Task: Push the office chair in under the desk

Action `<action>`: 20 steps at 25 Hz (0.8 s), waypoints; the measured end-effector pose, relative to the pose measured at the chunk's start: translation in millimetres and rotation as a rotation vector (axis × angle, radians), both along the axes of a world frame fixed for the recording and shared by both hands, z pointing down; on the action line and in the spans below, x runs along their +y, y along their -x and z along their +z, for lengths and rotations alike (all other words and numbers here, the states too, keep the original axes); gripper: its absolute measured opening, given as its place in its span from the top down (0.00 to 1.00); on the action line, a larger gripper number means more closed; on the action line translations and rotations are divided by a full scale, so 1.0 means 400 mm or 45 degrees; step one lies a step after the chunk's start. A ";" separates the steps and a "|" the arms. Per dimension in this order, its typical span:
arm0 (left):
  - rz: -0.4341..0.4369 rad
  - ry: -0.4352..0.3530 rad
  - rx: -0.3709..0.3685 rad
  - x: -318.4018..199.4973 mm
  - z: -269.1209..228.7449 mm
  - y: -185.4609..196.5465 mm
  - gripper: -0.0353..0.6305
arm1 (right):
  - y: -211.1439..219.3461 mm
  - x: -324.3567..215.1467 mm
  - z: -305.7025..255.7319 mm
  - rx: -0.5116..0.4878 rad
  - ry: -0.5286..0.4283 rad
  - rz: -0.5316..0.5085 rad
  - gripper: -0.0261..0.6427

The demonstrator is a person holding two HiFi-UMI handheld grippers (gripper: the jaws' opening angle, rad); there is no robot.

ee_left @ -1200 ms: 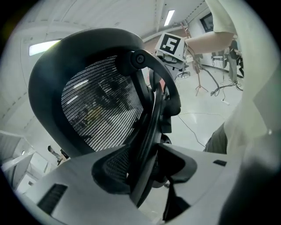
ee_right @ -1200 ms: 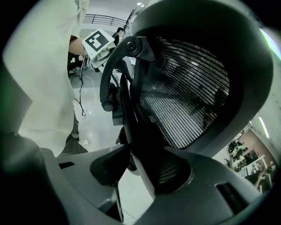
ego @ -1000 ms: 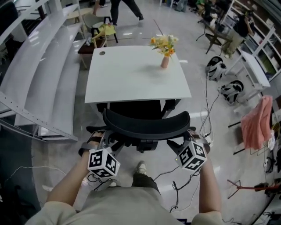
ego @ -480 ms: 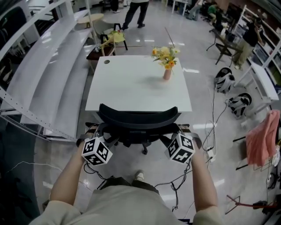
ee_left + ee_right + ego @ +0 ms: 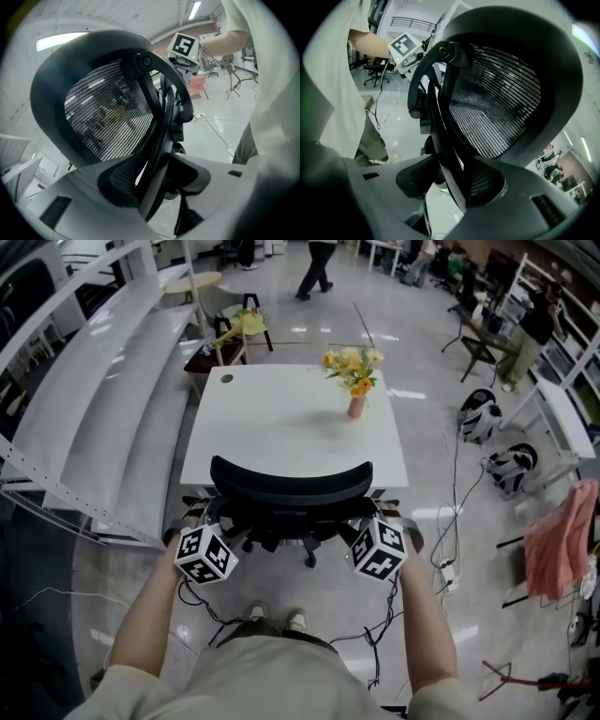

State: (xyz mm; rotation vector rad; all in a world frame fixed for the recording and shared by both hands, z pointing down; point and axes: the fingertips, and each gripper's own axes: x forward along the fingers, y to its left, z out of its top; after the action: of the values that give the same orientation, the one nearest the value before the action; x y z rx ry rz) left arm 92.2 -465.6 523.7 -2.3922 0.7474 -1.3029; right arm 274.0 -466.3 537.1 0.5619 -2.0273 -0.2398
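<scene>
The black office chair's curved mesh back point(image 5: 291, 486) stands against the near edge of the white desk point(image 5: 272, 423), with the seat hidden under the desktop. My left gripper point(image 5: 218, 527) grips the back's left side and my right gripper point(image 5: 363, 527) its right side. In the left gripper view the black frame bar point(image 5: 157, 140) runs between the jaws of the left gripper point(image 5: 154, 185), beside the mesh point(image 5: 103, 122). The right gripper point(image 5: 450, 185) holds the bar point(image 5: 445, 140) the same way, next to the mesh point(image 5: 501, 108). Both are shut on the frame.
A vase of yellow flowers point(image 5: 354, 376) stands on the desk's far right. White benches point(image 5: 84, 409) run along the left. Cables and a power strip point(image 5: 442, 566) lie on the floor at right, with bags point(image 5: 480, 415) and a pink cloth point(image 5: 561, 538) beyond. A person point(image 5: 319, 263) walks far off.
The chair has rolled forward until its back meets the desk edge and its seat has gone under the top. Both grippers travelled with it, still on the back.
</scene>
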 end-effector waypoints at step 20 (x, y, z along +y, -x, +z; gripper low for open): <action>0.002 -0.062 -0.020 -0.103 0.004 0.035 0.62 | 0.036 -0.090 0.004 0.007 -0.061 0.107 0.67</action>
State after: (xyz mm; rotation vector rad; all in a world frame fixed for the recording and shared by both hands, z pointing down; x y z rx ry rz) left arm 78.4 -506.7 525.5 -2.3416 0.7642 -1.2865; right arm 259.4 -502.4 538.7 0.6740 -1.9918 -0.2399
